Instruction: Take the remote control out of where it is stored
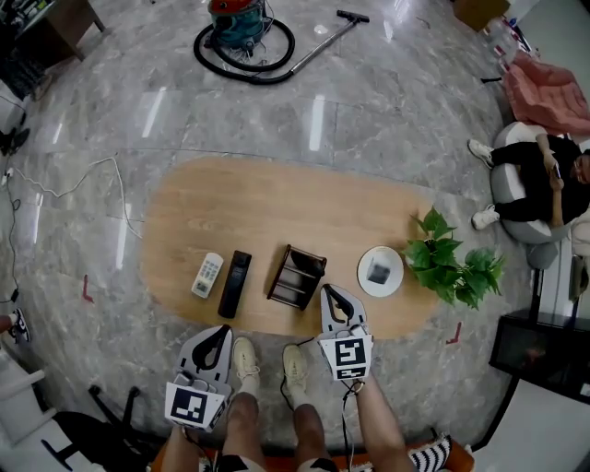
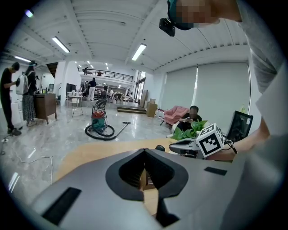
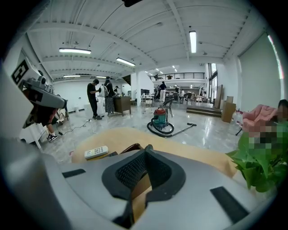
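You stand in a large open-plan hall, part office, part lounge. Evidence: polished grey stone floor; high white ceiling with strip lights; a railed mezzanine at the far end; tall roller blinds along one wall. A low oval wooden tabletop with a leafy plant at its right end marks a lounge corner. A canister vacuum cleaner and a loose cable lie on the floor; people stand by a dark counter.

Grey left hand-held gripper, right hand-held gripper; marker cubes; cream sneakers.
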A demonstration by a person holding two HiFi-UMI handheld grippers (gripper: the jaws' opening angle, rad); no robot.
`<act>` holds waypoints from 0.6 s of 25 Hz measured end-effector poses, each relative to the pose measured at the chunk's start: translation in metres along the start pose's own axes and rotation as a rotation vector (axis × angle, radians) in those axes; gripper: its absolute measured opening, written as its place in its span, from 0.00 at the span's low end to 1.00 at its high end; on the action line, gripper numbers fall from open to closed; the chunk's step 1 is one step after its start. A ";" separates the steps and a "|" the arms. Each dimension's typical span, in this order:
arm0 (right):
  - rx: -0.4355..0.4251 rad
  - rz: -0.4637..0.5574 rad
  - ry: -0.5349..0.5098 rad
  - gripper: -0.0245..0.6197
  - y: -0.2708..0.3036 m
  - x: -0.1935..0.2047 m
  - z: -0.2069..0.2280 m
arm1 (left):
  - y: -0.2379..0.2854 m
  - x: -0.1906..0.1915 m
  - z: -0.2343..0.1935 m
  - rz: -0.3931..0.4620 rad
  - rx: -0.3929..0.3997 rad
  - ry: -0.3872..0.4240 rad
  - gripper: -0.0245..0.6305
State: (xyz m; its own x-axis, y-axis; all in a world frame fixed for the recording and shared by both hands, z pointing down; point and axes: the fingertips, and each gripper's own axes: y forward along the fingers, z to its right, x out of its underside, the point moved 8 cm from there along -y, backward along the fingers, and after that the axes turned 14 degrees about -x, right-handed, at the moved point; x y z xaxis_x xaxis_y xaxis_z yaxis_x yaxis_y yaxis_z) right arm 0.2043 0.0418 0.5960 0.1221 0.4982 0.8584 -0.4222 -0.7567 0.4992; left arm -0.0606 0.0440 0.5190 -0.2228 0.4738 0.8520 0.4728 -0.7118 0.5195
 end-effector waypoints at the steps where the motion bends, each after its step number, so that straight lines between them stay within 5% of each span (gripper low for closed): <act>1: 0.000 0.001 0.001 0.05 0.002 0.001 0.002 | 0.002 0.001 0.000 -0.003 0.001 -0.001 0.05; 15: -0.030 0.018 0.019 0.09 0.015 0.004 0.013 | 0.012 0.003 -0.001 -0.020 -0.011 -0.013 0.04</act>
State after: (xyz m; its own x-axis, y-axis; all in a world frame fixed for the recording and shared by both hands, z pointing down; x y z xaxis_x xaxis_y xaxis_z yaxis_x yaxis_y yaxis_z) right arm 0.2097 0.0271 0.6081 0.0978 0.4930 0.8645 -0.4506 -0.7526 0.4802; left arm -0.0562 0.0365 0.5279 -0.2208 0.4950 0.8404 0.4592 -0.7074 0.5373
